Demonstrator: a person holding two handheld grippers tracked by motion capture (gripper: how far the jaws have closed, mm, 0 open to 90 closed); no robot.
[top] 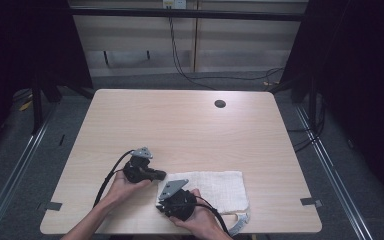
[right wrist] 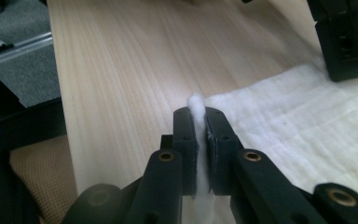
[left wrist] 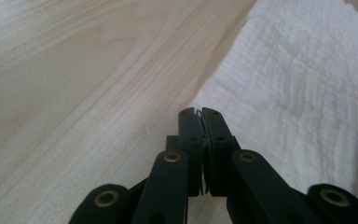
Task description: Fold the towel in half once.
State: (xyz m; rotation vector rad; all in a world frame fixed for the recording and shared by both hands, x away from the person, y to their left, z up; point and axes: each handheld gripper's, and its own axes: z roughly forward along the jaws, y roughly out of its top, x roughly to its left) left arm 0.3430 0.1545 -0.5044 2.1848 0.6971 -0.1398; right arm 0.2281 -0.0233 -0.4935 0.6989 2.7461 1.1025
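Pale wood-grain desk (top: 180,120) fills the middle of the high view, with grey floor and black cables beyond it. Nearest the person, at about 6 o'clock on the desk, one white cloth (top: 225,190) lies flat by the front edge. Two hands come in from the bottom, each holding one gripper, so two grippers in all.

Right gripper (top: 164,199) sits at the cloth's left end. Its own view gives what the high view cannot: the jaws are pinching a raised fold of the cloth's (right wrist: 307,126) edge, white fabric squeezed up between them (right wrist: 197,114).

Left gripper (top: 161,174) lies just beyond, at about 11 o'clock from the right one, pointing toward the cloth's far left corner. In its own view the jaws are pressed together (left wrist: 200,113) right at the cloth's (left wrist: 303,88) edge, with at most a sliver of fabric between the tips; I cannot tell whether they hold it.

Farther off, at about 1 o'clock on the desk, is one dark round hole (top: 220,104).
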